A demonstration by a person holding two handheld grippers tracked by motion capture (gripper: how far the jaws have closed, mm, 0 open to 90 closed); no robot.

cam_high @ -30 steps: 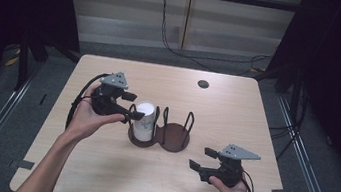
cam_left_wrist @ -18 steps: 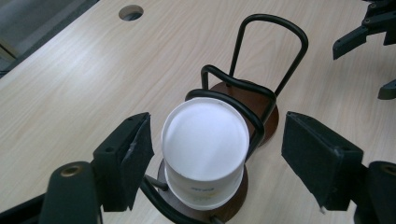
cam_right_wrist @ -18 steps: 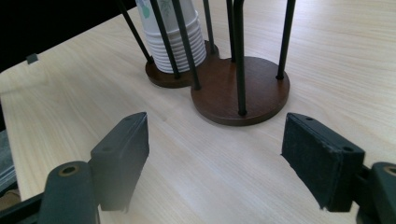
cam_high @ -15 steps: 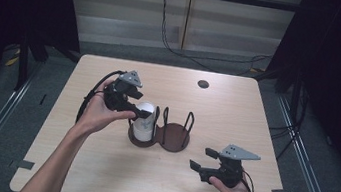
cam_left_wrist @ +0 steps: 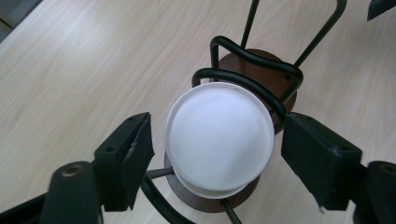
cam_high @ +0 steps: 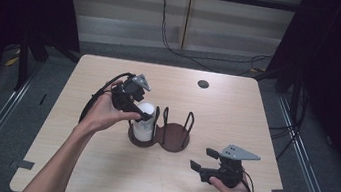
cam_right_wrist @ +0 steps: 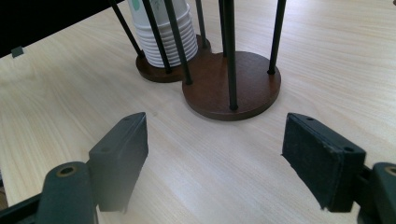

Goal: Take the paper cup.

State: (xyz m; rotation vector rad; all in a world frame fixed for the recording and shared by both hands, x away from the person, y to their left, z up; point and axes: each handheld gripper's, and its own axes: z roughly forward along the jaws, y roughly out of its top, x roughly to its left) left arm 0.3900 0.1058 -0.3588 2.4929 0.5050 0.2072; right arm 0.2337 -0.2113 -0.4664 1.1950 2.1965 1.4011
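Above the stack of white paper cups (cam_left_wrist: 219, 140) sitting in the left ring of the wire cup holder (cam_high: 173, 137), the left gripper (cam_high: 143, 114) is straddling the top rim, its jaws having just narrowed but not touching (pads apart from it). Squeezing off-centre could crush the rim or snag the wire loop. Near the table's front edge, the right gripper (cam_high: 202, 159) is resting level, jaws open and empty.

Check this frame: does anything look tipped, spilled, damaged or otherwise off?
Nothing stands out. The stack of paper cups sits upright in one bay of the cup holder; the other bay is empty. The left gripper straddles the cups with open jaws, and the right gripper waits open nearby.
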